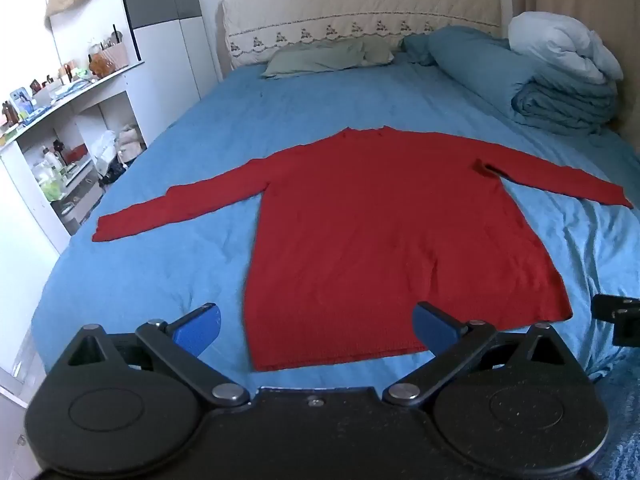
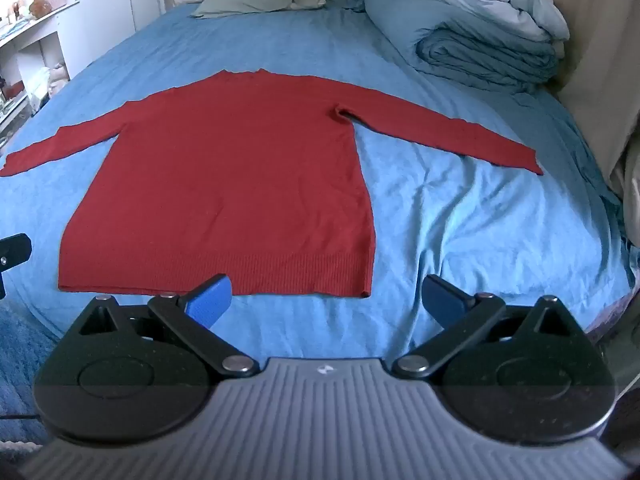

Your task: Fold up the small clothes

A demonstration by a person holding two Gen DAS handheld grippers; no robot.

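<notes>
A red long-sleeved sweater [image 1: 380,224] [image 2: 240,168] lies flat on the blue bed sheet [image 1: 208,152] [image 2: 460,220], neck toward the headboard, both sleeves spread out sideways. My left gripper [image 1: 318,326] hovers over the sweater's ribbed hem, open wide, its blue pads [image 1: 200,330] apart with nothing gripped. My right gripper [image 2: 328,300] hangs over the hem's right corner, also open, blue pads [image 2: 210,300] empty. A black part of the right gripper [image 1: 618,320] shows at the left wrist view's right edge, and a part of the left gripper [image 2: 12,252] at the right wrist view's left edge.
A rolled blue duvet [image 1: 560,104] [image 2: 480,56] with a white quilt [image 1: 560,48] on it lies at the bed's far right. A green pillow [image 1: 328,58] [image 2: 260,0] rests by the headboard. White shelves [image 1: 60,152] full of small items stand left of the bed.
</notes>
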